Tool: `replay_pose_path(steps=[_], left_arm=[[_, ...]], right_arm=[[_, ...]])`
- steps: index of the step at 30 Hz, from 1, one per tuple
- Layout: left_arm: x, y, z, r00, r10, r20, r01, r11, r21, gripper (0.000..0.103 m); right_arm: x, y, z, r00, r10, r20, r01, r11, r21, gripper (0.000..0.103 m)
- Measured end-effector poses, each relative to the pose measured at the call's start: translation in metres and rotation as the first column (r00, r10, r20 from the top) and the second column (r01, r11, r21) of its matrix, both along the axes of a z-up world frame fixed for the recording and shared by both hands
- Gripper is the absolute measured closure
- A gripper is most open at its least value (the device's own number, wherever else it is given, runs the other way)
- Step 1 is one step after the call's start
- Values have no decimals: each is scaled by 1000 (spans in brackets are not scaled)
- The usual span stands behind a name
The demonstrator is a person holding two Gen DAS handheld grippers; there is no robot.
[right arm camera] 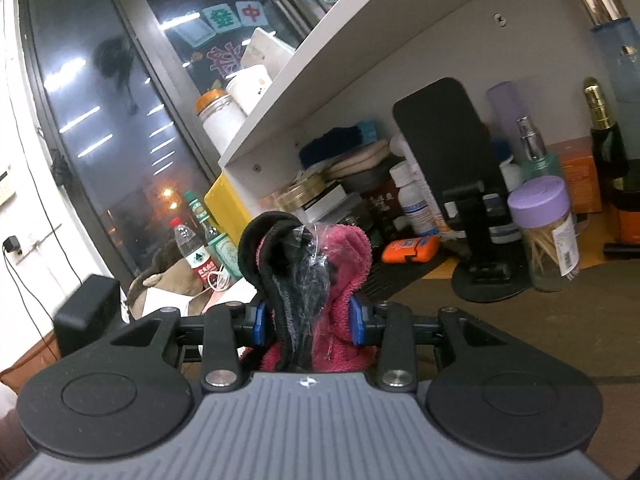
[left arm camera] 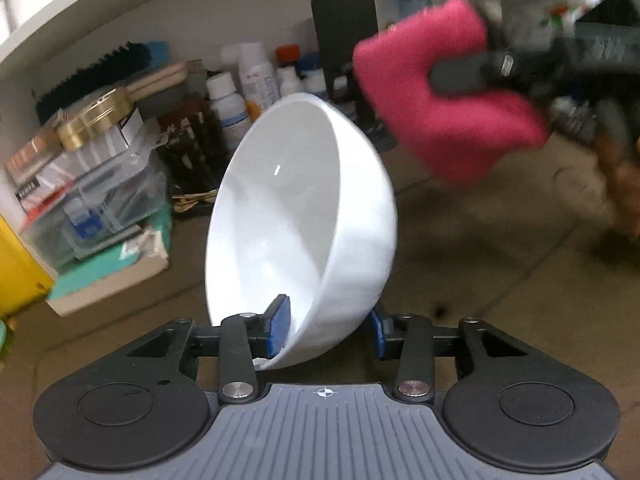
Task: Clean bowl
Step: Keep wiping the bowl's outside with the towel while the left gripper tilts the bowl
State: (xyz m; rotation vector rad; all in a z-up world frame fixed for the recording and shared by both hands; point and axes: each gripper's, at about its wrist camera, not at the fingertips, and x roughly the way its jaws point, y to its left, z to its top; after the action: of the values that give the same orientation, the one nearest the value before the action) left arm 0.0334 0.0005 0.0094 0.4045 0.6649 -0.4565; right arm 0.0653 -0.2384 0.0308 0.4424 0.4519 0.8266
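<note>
— So where's the bowl right now?

— Tipped on edge above the desk, its wall pinched between the left gripper pads, one inside, one outside. Only a thin bite near the rim.

— And the cloth?

— The pink cloth is squeezed in the right gripper, up beside the bowl, not touching it.

— What worries you?

— Glazed ceramic, shallow grip: a hard wipe could likely lever it loose, or swing it into the bottles behind.

one white bowl, one pink cloth, two tools
</note>
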Motion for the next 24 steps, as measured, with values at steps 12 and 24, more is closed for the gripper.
replay_pose_path(steps=[12, 24], left_arm=[[-12, -19, 19, 983, -144, -111, 144, 990, -15, 83], [-33, -2, 15, 973, -144, -179, 98, 965, -242, 73]], right_arm=[[-4, -4, 1, 1000, 11, 11, -11, 1000, -27, 63], [-32, 15, 17, 988, 124, 95, -118, 991, -70, 63]])
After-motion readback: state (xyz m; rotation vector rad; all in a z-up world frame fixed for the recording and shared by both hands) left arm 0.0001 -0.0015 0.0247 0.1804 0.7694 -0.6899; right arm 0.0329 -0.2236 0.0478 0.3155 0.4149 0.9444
